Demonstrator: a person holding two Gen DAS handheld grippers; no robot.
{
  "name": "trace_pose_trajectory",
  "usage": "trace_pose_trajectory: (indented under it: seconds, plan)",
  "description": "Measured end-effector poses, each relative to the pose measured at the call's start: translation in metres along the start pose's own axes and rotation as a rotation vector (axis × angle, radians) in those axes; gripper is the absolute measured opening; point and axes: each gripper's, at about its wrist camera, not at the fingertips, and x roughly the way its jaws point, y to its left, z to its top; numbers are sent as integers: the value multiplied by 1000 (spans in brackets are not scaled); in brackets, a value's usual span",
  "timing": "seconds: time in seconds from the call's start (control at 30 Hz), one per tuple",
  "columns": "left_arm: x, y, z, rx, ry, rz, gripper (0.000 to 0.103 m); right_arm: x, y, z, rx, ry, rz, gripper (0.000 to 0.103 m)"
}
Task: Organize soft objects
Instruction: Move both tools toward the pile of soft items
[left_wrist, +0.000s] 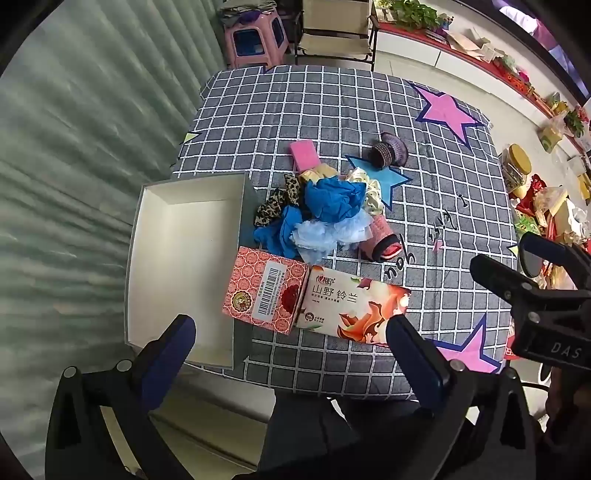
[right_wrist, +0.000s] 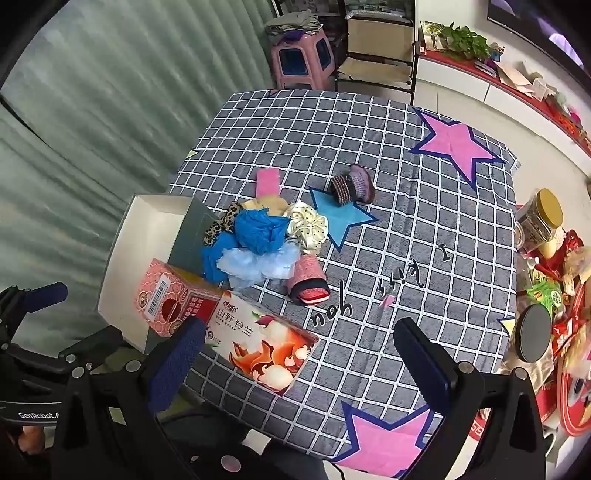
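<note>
A pile of soft things lies mid-table: a blue crumpled glove (left_wrist: 332, 199) (right_wrist: 260, 230), a pale blue frilly cap (left_wrist: 325, 232) (right_wrist: 258, 264), a leopard scrunchie (left_wrist: 275, 205) (right_wrist: 221, 225), a cream dotted scrunchie (left_wrist: 367, 190) (right_wrist: 308, 225), a pink rolled sock (left_wrist: 380, 240) (right_wrist: 308, 282). A pink sponge (left_wrist: 304, 155) (right_wrist: 267, 182) and a knitted purple bootie (left_wrist: 391, 149) (right_wrist: 352, 184) lie farther back. An empty white box (left_wrist: 184, 258) (right_wrist: 144, 240) stands at the left. My left gripper (left_wrist: 291, 336) and right gripper (right_wrist: 299, 343) hover open and empty above the near edge.
A red patterned carton (left_wrist: 264, 291) (right_wrist: 173, 295) and a flowered tissue pack (left_wrist: 351, 310) (right_wrist: 266, 343) lie near the front. A checked cloth with stars (left_wrist: 332, 103) (right_wrist: 424, 258) covers the table. Cluttered jars and packets (right_wrist: 546, 280) sit at the right. A pink stool (left_wrist: 256, 37) and a chair (left_wrist: 336, 33) stand behind.
</note>
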Motion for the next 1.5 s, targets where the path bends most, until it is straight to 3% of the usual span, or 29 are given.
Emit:
trace_pose_trajectory:
  seconds: [0.5,0.67,0.8,1.07,1.5]
  plan:
    - [4,-5,-4,49,24,33,103,5,-13,-8,64,0,46,103]
    - [9,-7,9,69,-30,78,103,7,-20,-10,101,-3,51,103]
    - [9,-2,28,51,-59,53,103,10,-32,-11,155,-2,46,103]
    - [27,5,83,57,-34,25,103,26,-53,-4,271,16,-5,103]
    - [97,22,151,145,36,-17,103,76,-52,40,420,85,-93,103]
